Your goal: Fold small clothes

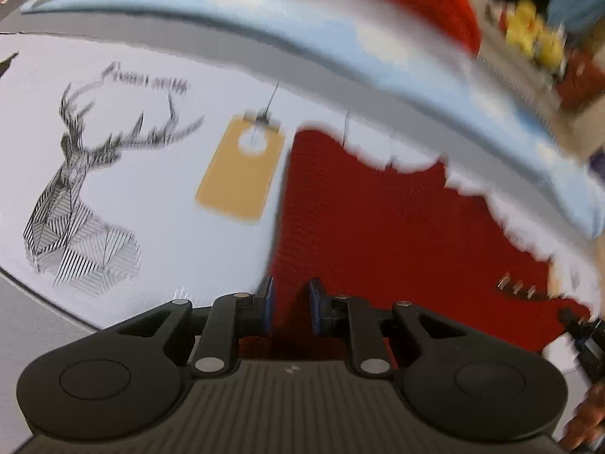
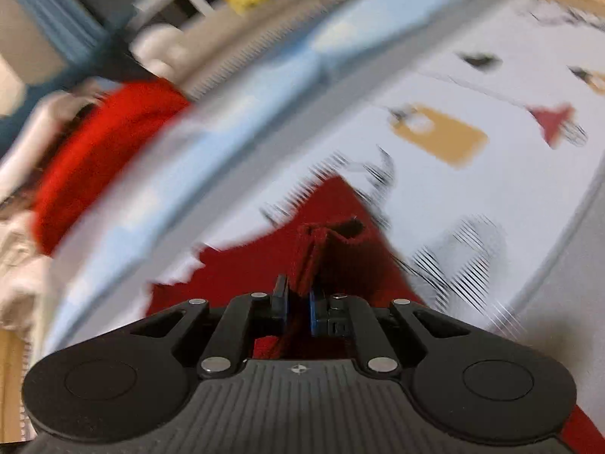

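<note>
Red knit garment [image 2: 242,265] lies on a white printed cloth [image 1: 159,174]; soft, light, limp, best taken at edges. Right hand-held gripper [image 2: 298,302] pinches a raised fold; left hand-held gripper [image 1: 289,306] stands narrow over the fabric, grip uncertain

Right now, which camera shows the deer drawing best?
The left wrist view. The whole deer drawing, with head and antlers, shows on the white cloth, only slightly blurred. In the right wrist view just smeared striped bits of it appear, partly behind the red cloth.
</note>
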The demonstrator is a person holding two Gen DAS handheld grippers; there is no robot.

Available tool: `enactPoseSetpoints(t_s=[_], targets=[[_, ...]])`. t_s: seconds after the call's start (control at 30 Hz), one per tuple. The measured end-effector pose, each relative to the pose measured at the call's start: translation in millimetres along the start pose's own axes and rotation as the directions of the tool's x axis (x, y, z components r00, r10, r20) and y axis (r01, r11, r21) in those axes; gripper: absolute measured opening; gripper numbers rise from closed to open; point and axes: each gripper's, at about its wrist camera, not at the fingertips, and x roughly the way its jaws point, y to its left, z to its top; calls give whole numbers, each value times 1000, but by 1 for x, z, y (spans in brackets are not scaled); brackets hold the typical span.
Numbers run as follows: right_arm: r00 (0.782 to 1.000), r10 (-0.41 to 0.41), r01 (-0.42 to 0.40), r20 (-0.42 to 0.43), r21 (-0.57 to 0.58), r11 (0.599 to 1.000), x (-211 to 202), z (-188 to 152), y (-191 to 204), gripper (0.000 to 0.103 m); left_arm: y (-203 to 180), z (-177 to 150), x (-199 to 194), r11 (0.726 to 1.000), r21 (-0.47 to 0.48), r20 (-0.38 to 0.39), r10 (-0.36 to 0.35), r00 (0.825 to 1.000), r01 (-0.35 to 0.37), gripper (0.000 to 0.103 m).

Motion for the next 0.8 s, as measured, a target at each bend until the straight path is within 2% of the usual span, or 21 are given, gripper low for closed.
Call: enactPoseSetpoints(t_s=[0.03, 0.07, 0.13, 0.17, 0.2, 0.27, 0.33, 0.4, 0.43, 0.47, 0.5, 0.53, 0.57, 0.6, 0.63, 0.67, 0.73, 0.77, 0.8], targets=[[1000, -6, 6, -9, -7, 1000, 3, 1, 1, 10, 0, -4, 8, 998, 37, -20, 53, 998, -52, 29], [999, -38, 38, -38, -8, 999, 9, 1, 0, 11, 2, -6, 12, 997, 38, -25, 69, 997, -68, 33], [975, -152, 153, -163, -9, 988, 24, -4, -12, 16, 3, -5, 11, 998, 3, -25, 56, 998, -56, 31], [964, -185, 190, -192, 9, 982, 25, -7, -18, 15, 1, -4, 6, 999, 6, -11, 54, 998, -54, 29], [965, -178, 189, -190, 40, 981, 22, -7, -19, 17, -3, -3, 0, 999, 18, 15, 51, 999, -51, 29], [968, -216, 219, -128, 11, 976, 8, -4, -7, 26, -11, -1, -12, 998, 45, 74, 30, 997, -34, 29], [968, -250, 252, 33, -57, 966, -14, 3, 11, 28, -17, -1, -18, 997, 71, 104, -4, 995, -4, 29], [961, -233, 246, 148, -83, 966, -29, 7, 20, 28, -20, -3, -15, 996, 85, 97, -11, 995, 3, 29], [963, -201, 218, 178, -83, 972, -32, 10, 20, 29, -19, -5, -8, 996, 87, 70, 12, 997, -18, 29], [970, -171, 187, 173, -81, 979, -31, 11, 18, 30, -17, -6, -1, 995, 86, 40, 42, 998, -46, 29], [982, -138, 148, 128, -74, 986, -24, 11, 15, 33, -14, -9, 7, 993, 83, 11, 81, 997, -82, 30], [993, -115, 116, 34, -48, 992, -11, 12, 6, 33, -11, -11, 11, 992, 79, 0, 98, 995, -97, 30], [990, -127, 126, -60, -17, 992, 2, 11, -5, 33, -10, -11, 10, 993, 71, 2, 91, 996, -91, 30], [970, -194, 198, -148, 10, 980, 15, 5, -17, 24, -11, -10, 6, 993, 73, 8, 88, 996, -88, 29], [962, -219, 226, -161, 31, 974, 16, 2, -25, 20, -13, -8, 2, 993, 84, 25, 81, 996, -83, 29], [966, -216, 225, -142, 49, 973, 13, 2, -28, 20, -16, -9, -3, 993, 94, 47, 69, 997, -73, 29], [969, -216, 218, -121, 2, 976, 9, 9, -18, 29, -20, -9, -5, 993, 110, 61, 43, 997, -50, 29], [971, -217, 216, -101, -22, 976, 7, 8, -13, 34, -21, -8, -2, 992, 115, 46, 48, 998, -53, 29], [968, -232, 230, -93, -31, 973, 5, 10, -12, 35, -21, -10, 1, 990, 120, 20, 69, 997, -71, 29]])
